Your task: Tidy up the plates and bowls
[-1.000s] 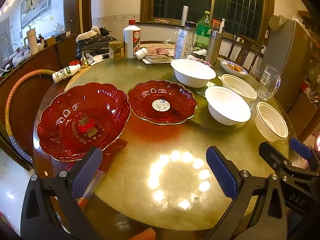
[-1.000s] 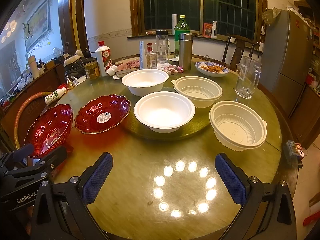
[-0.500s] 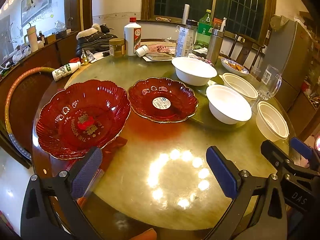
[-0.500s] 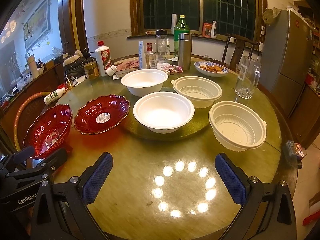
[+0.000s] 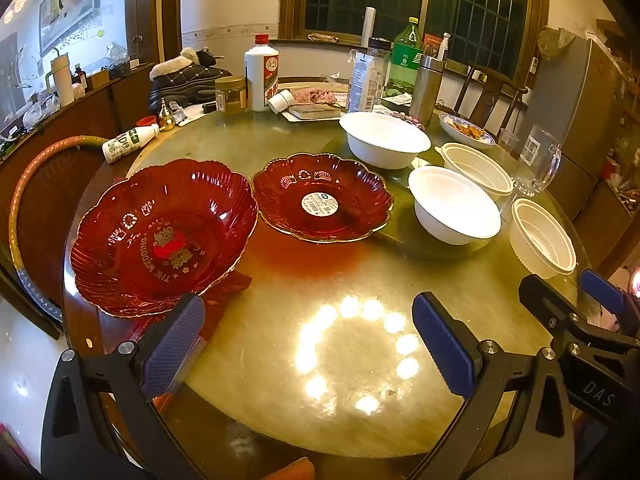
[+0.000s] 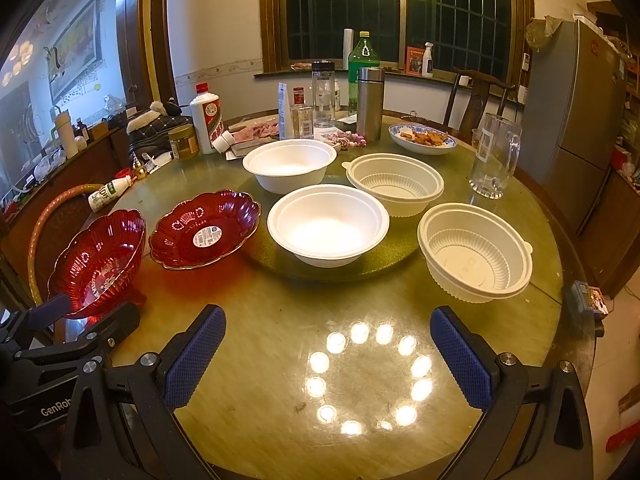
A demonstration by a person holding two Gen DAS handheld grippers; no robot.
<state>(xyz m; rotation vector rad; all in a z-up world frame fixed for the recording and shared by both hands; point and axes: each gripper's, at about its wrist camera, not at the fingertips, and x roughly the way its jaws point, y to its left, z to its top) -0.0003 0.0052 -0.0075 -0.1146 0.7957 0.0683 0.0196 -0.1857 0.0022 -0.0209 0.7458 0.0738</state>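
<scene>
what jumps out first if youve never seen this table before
The two red scalloped glass dishes on the table's left side stand out most: the larger red dish nearest the left hand-held gripper, the smaller red dish with a round sticker beside it. To their right sit four pale bowls, the nearest white bowl empty on the dark turntable.

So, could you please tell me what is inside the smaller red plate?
The smaller red plate holds only a round white barcode sticker at its centre, with gold motifs near the far rim. No food or dish lies in it. The sticker's text is too small to read.
</scene>
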